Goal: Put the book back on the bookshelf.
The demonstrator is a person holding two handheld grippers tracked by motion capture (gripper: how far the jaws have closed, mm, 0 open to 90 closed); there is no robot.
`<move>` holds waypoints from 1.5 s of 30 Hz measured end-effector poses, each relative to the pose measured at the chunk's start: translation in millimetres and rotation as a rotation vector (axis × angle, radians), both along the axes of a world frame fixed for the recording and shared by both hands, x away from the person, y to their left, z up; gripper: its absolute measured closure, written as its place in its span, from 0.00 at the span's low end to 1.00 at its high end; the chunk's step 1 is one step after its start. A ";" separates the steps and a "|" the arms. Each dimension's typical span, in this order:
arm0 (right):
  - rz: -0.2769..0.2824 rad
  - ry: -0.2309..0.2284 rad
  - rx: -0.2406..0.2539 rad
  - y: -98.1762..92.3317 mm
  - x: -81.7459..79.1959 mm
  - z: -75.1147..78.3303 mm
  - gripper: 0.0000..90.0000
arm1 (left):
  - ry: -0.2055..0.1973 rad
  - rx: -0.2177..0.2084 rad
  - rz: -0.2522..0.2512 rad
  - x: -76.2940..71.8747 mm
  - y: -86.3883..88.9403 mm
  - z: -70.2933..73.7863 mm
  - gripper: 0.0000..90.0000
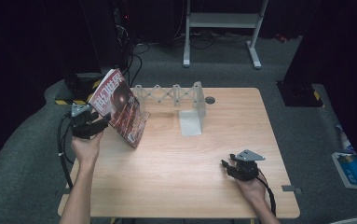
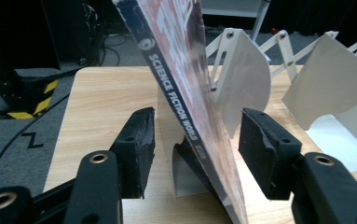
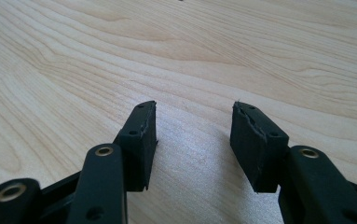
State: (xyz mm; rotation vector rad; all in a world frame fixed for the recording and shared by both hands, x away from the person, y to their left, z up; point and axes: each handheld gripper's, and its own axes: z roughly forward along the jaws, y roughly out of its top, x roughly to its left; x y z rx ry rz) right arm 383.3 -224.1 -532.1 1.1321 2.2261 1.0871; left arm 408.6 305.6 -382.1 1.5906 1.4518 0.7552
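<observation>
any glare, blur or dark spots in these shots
High view: the table is evenly lit, the room behind nearly black, and the rack drops a soft shadow. Left gripper view: the magazine cover is washed out by glare and soft up close; its spine lettering reads clearly. Right gripper view: a pale sheen on the wood between the claw's pads.

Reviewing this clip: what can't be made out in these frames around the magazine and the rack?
- Red-covered magazine, left gripper view: top and bottom cut off by the frame edges.
- White accordion-style file rack, high view: its left end hidden behind the magazine.
- Cover lettering, high view: too small to read.
- Left gripper: pads stand clear of the spine.
</observation>
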 end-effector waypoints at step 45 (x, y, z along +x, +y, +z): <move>0.002 -0.002 0.000 -0.1 -0.2 -0.3 0.56 | -0.077 -0.041 -0.129 -39.7 -28.2 2.8 0.48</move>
